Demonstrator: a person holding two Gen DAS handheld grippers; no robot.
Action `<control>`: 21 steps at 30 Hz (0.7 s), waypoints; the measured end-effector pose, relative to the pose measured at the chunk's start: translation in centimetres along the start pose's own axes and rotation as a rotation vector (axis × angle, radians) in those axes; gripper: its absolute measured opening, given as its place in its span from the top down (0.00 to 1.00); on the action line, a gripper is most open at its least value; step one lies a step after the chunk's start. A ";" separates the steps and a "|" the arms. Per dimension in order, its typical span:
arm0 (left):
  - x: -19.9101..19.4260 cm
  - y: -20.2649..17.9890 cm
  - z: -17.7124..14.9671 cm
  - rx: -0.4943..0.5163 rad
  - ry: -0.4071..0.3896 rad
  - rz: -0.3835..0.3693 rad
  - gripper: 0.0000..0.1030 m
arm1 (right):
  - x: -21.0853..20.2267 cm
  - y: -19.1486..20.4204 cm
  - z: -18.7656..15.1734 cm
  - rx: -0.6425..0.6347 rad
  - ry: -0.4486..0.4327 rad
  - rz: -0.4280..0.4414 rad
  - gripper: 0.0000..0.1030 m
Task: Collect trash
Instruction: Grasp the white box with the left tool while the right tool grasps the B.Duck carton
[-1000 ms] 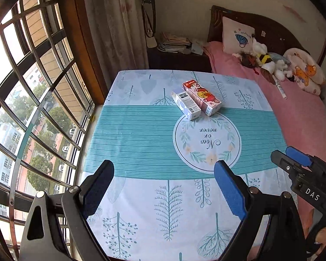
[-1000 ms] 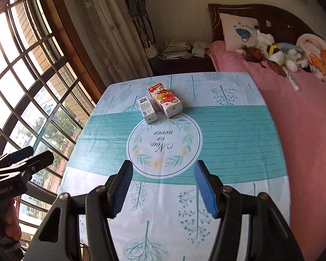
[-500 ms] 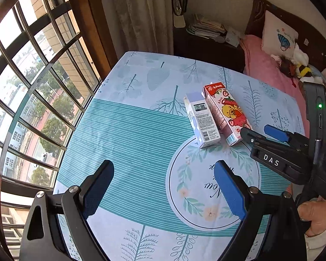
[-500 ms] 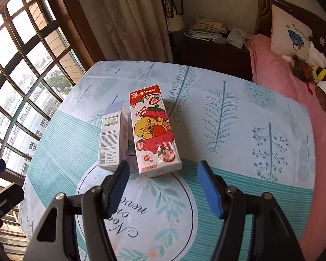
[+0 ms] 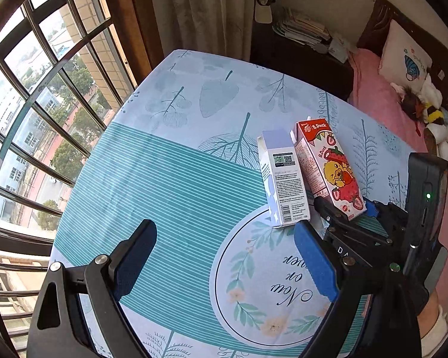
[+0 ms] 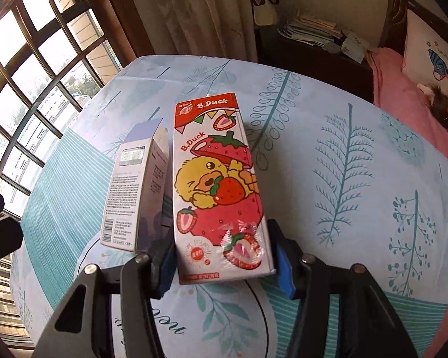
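Observation:
A red and white strawberry milk carton (image 6: 215,179) lies flat on the leaf-print tablecloth (image 6: 343,179). A white and lilac box (image 6: 131,197) lies right beside it on its left. My right gripper (image 6: 224,262) straddles the carton's near end. Its jaws are closing, and both blue pads (image 6: 283,262) sit against the carton's sides. In the left wrist view the same carton (image 5: 328,164) and box (image 5: 283,185) lie ahead to the right, with the right gripper (image 5: 343,205) on the carton. My left gripper (image 5: 224,238) hangs open over the teal stripes, holding nothing.
A barred window (image 5: 30,104) and a curtain (image 5: 200,9) border the table on the left and far side. Behind it stands a dark nightstand with papers (image 5: 301,26). A pink bed with a pillow (image 6: 430,50) and plush toys (image 5: 430,113) runs along the right.
Both grippers came down and forward toward the two boxes. The right gripper went from hovering short of the carton to straddling its near end, and its jaws narrowed. The left stayed open.

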State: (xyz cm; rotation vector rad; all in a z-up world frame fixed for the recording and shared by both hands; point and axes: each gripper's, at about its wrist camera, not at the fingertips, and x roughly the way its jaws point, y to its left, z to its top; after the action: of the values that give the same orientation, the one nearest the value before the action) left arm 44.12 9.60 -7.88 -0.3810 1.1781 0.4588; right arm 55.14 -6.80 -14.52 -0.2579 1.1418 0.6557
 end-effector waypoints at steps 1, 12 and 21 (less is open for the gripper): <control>0.5 -0.2 0.3 -0.005 0.010 -0.004 0.10 | -0.1 -0.3 -0.1 0.001 -0.003 -0.001 0.47; 5.8 -4.1 2.2 -0.026 0.085 -0.055 0.11 | -2.0 -3.3 -1.9 0.094 -0.042 0.004 0.47; 8.9 -5.2 2.6 -0.061 0.136 -0.099 0.65 | -2.9 -3.3 -3.0 0.099 -0.053 0.032 0.48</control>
State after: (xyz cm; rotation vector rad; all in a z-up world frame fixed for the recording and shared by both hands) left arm 51.72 7.78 -15.10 -0.5275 1.2729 0.3875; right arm 54.14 -11.98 -13.58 -0.1371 1.1261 0.6288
